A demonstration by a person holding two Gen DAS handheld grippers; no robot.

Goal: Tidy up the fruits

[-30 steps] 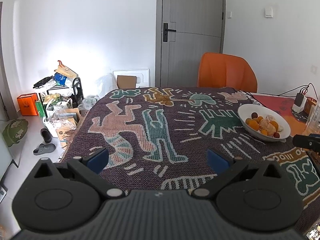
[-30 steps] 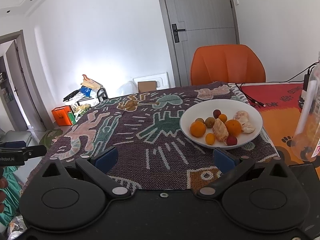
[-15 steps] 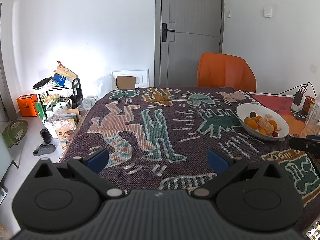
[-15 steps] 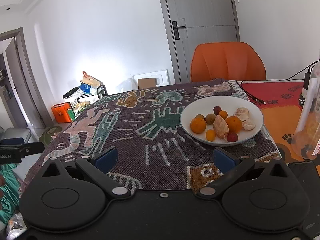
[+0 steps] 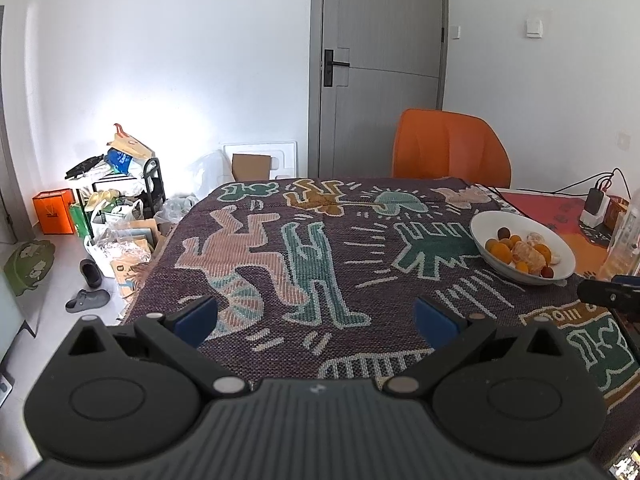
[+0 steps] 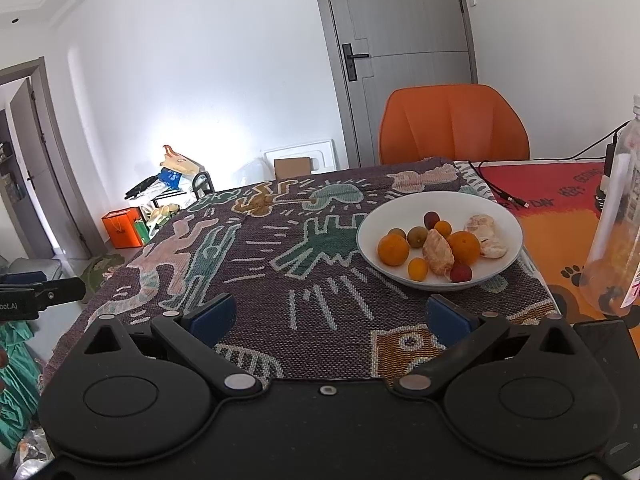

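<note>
Right wrist view shows one white bowl on the patterned cloth, holding two oranges, two peeled segments-clusters, two small orange fruits, two red ones and two greenish-brown ones — all the fruit lies inside it, none on the cloth. Both tongs hang wide open and empty: the right gripper just short of the bowl, the left gripper well to its side. This fits either fruit awaiting sorting or fruit already gathered — so I judge no step settled.
</note>
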